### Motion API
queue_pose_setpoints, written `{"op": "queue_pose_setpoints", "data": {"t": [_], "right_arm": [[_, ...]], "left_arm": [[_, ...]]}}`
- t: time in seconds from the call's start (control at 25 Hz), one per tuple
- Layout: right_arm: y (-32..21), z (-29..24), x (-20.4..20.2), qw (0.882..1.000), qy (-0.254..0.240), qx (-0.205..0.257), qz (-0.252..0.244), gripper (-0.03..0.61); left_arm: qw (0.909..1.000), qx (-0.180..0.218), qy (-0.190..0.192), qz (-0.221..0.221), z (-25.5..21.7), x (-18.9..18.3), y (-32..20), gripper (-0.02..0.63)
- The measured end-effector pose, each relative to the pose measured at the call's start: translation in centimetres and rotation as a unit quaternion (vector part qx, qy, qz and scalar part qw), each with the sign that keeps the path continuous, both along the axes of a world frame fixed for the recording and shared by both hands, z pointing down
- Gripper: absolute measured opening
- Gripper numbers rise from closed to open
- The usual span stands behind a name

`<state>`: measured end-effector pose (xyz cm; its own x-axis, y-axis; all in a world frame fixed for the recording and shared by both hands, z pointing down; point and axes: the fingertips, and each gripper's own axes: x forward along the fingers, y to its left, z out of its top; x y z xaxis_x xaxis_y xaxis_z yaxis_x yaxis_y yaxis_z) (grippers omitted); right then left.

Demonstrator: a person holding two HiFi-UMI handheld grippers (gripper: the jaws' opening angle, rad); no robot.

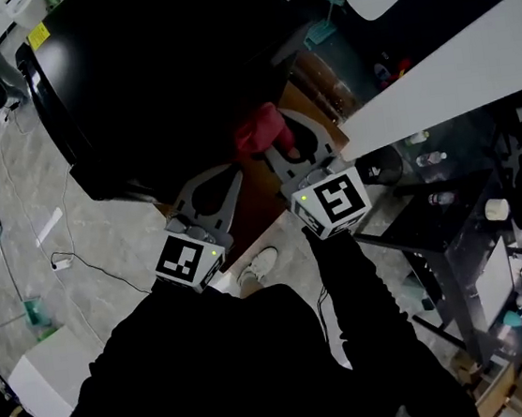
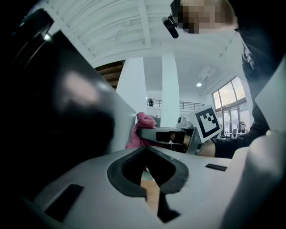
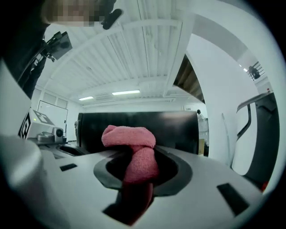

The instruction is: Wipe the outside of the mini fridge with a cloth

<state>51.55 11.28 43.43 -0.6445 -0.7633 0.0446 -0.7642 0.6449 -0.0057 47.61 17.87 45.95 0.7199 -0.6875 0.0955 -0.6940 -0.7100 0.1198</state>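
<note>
The black mini fridge (image 1: 158, 64) fills the upper middle of the head view. My right gripper (image 1: 275, 127) is shut on a bunched red-pink cloth (image 1: 259, 129) at the fridge's lower right corner. In the right gripper view the cloth (image 3: 132, 138) bulges out between the jaws, with the fridge's dark face (image 3: 174, 127) just behind; whether they touch is unclear. My left gripper (image 1: 234, 169) is shut and holds nothing, just left of the cloth, beside the fridge's edge. In the left gripper view, the fridge's side (image 2: 53, 112) is at left and the cloth (image 2: 144, 121) lies beyond the jaw tips (image 2: 145, 149).
The fridge stands on a brown wooden surface (image 1: 260, 198). A long white counter (image 1: 451, 66) runs at the right, with a dark glass table (image 1: 431, 206) bearing bottles below it. Cables (image 1: 60, 263) lie on the grey floor at left. My shoe (image 1: 259, 265) shows below the grippers.
</note>
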Motion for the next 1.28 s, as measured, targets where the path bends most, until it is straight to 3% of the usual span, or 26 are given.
{"op": "queue_pose_setpoints", "data": {"t": [0.24,0.56,0.92,1.28], "right_arm": [[-3.3,-6.9,0.7,0.998,-0.008,0.063,-0.006,0.132],[-4.7,-5.3,0.0,0.994,0.002,0.106,-0.005,0.13],[-5.1,7.7,-0.4,0.999,0.038,0.036,-0.013,0.13],[-5.6,21.6,-0.5,0.994,0.094,-0.061,-0.007,0.129]], "left_arm": [[0.9987,0.044,0.007,-0.023,-6.4,1.0,-2.1,0.006],[0.9974,0.061,-0.017,-0.035,-4.9,1.5,-2.9,0.006],[0.9988,0.008,-0.018,-0.046,4.2,1.6,-4.7,0.006],[0.9962,-0.045,-0.067,-0.032,13.5,2.1,-5.5,0.006]]}}
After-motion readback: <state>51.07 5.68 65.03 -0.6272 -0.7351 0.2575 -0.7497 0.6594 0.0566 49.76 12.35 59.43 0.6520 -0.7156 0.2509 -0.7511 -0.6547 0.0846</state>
